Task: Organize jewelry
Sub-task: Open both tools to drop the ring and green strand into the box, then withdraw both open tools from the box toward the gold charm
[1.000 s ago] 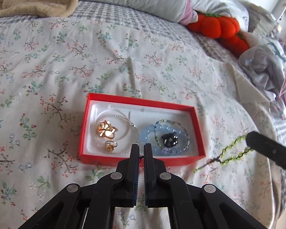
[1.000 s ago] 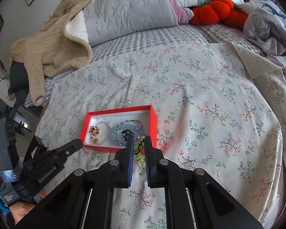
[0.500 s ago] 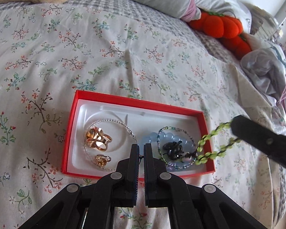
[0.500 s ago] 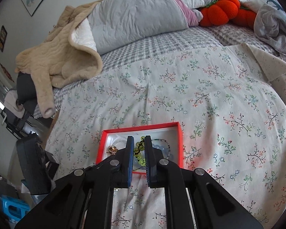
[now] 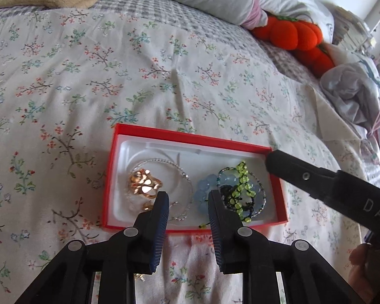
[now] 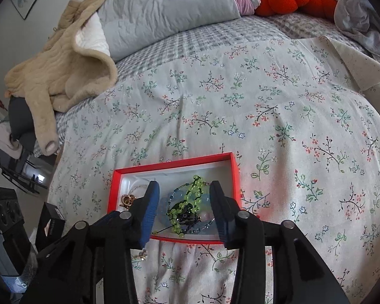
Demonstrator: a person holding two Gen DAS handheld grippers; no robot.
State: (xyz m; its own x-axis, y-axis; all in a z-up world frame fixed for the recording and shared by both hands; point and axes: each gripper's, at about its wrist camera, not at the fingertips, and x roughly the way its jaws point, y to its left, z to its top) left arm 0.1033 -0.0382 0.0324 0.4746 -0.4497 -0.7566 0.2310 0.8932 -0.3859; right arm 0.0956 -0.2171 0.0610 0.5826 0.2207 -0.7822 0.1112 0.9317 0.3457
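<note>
The right gripper [image 6: 184,190] has just been opening its jaws above the red box [image 6: 234,174] on the bed [image 6: 278,116]. The green beads [image 6: 187,207] lie free in the box, on the blue bracelet [image 6: 168,198].

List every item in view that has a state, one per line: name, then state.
red box: open, no lid, on the bed.
green bead bracelet: released, lying in the box on the blue bracelet.
blue bead bracelet: in the box, partly covered.
gold ring: in the box, left side.
left gripper: jaws just opened, empty.
right gripper: jaws just opened, nothing gripped.
</note>
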